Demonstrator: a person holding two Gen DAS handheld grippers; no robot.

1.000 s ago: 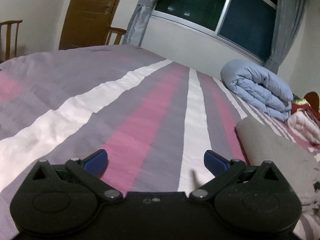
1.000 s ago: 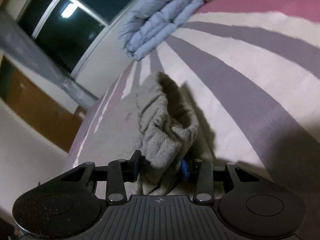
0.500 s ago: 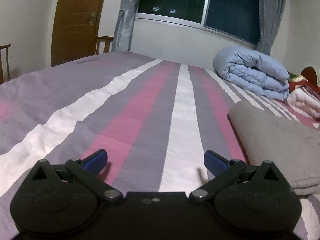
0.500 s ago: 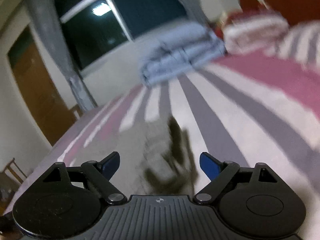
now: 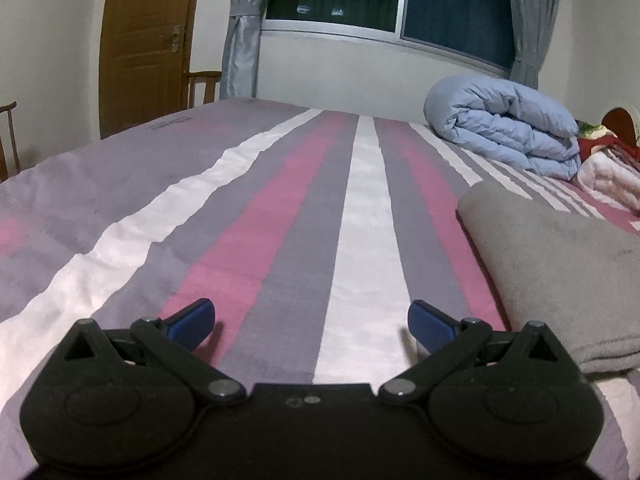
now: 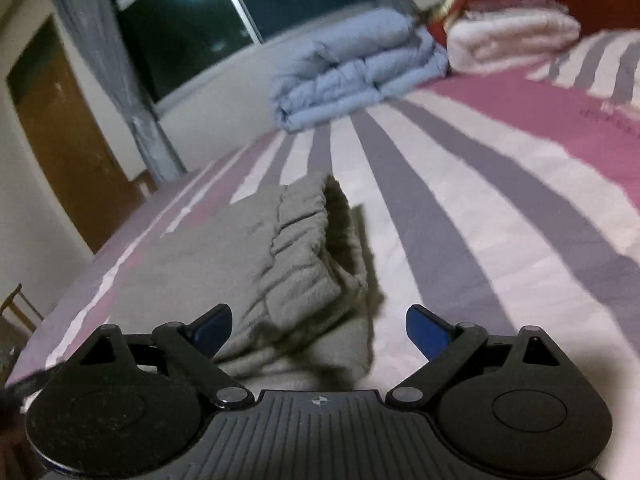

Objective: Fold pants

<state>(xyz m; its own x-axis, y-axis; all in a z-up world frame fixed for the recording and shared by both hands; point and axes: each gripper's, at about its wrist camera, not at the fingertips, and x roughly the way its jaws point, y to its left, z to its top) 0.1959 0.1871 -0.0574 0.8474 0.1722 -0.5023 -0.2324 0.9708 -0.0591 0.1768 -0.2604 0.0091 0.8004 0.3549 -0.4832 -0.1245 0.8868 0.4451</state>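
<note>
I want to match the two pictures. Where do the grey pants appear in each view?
Left wrist view: the grey pants lie at the right edge, folded, right of the tool's fingers.
Right wrist view: the pants lie at lower centre, just ahead of the open tool.
Shared landmark: the folded light blue duvet below the window.

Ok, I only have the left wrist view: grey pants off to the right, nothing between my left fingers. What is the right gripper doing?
Observer: The right gripper is open; its jaws have just been opening and the pants lie free on the bed.
Operator: Which part of the pants is nearest it?
Observer: The gathered elastic waistband, bunched up with its opening gaping.
Operator: Anything beyond the blue duvet?
Observer: A folded white blanket right beside the blue duvet.
</note>
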